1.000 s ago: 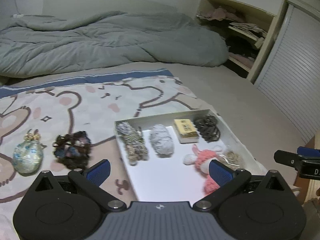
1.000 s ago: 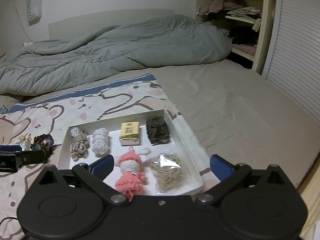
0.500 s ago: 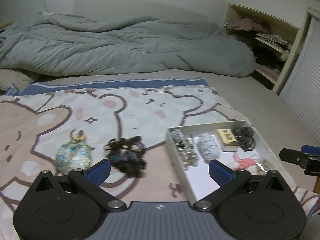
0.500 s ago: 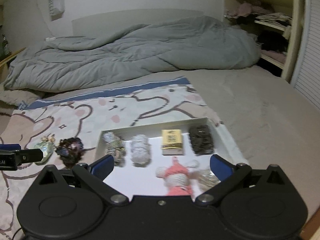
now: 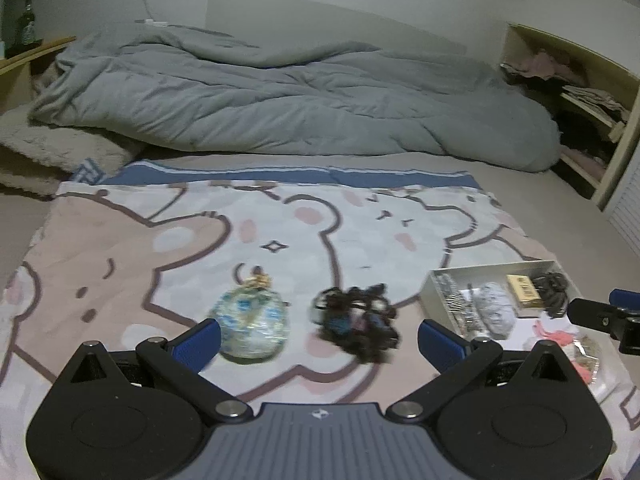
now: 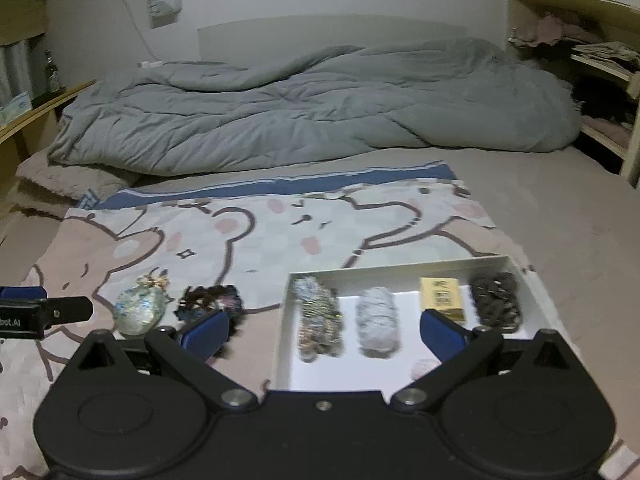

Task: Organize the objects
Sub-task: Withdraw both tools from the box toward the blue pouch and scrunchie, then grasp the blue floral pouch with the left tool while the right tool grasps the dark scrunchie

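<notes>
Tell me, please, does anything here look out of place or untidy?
Yes. Two things lie outside the white tray: a shiny round pouch and a dark scrunchie, side by side on the bear blanket left of the tray. The other small things sit in the tray. Nothing looks spilled or damaged.

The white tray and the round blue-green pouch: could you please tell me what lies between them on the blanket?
In both wrist views, only the dark scrunchie bundle lies between the pouch and the white tray.
</notes>
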Available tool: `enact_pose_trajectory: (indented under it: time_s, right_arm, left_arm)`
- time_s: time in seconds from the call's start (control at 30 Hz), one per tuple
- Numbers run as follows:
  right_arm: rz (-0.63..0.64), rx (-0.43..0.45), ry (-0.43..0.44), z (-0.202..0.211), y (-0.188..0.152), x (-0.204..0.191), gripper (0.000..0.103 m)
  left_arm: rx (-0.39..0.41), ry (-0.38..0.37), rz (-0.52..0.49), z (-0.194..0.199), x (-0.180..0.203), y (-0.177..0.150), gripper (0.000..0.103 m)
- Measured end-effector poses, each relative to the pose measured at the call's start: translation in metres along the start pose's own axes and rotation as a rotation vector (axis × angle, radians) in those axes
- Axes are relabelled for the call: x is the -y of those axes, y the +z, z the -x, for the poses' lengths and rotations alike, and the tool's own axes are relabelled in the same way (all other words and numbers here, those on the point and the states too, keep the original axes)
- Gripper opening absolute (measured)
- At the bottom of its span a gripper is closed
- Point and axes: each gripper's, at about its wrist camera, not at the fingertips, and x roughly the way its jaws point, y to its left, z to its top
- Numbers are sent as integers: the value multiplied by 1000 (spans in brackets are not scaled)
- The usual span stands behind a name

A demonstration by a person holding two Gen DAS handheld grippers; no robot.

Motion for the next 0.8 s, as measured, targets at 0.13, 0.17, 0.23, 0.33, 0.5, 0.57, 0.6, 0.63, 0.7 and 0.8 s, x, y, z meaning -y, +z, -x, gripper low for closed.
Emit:
enact_pose_trajectory:
  time_s: [0.13, 0.17, 0.23, 0.33, 0.5, 0.57, 0.6, 0.63, 0.7, 0.8]
  right_arm:
    - [10, -1, 26, -9, 3, -15, 103]
    - [11, -1, 32, -11, 3, -19, 103]
    - [18, -2, 46, -15, 5, -26, 103]
    - [15, -1, 64, -21, 7, -35, 103]
    - [-5, 11, 84, -30, 10, -44, 103]
    - [3, 18, 79, -35, 11, -48, 103]
    - [9, 22, 76, -37, 12, -50, 103]
    - [13, 22, 75, -40, 13, -51, 103]
    - [9, 26, 77, -45, 15, -51, 103]
    - [-29, 16, 87, -56, 19, -49, 103]
  left_arm:
    - [8, 22, 2, 1, -16, 3, 103]
    - [15, 27, 4, 1, -20, 4, 103]
    - [24, 35, 8, 2, -27, 6, 103]
    - [28, 42, 10, 1, -34, 9, 103]
    - [54, 29, 2, -2, -46, 13, 103]
    - [51, 31, 6, -6, -51, 14, 103]
    - [50, 33, 8, -9, -53, 15, 103]
    - [51, 35, 11, -12, -55, 15, 103]
    - [51, 32, 12, -18, -59, 17, 103]
    - [31, 30, -5, -32, -64, 19, 103]
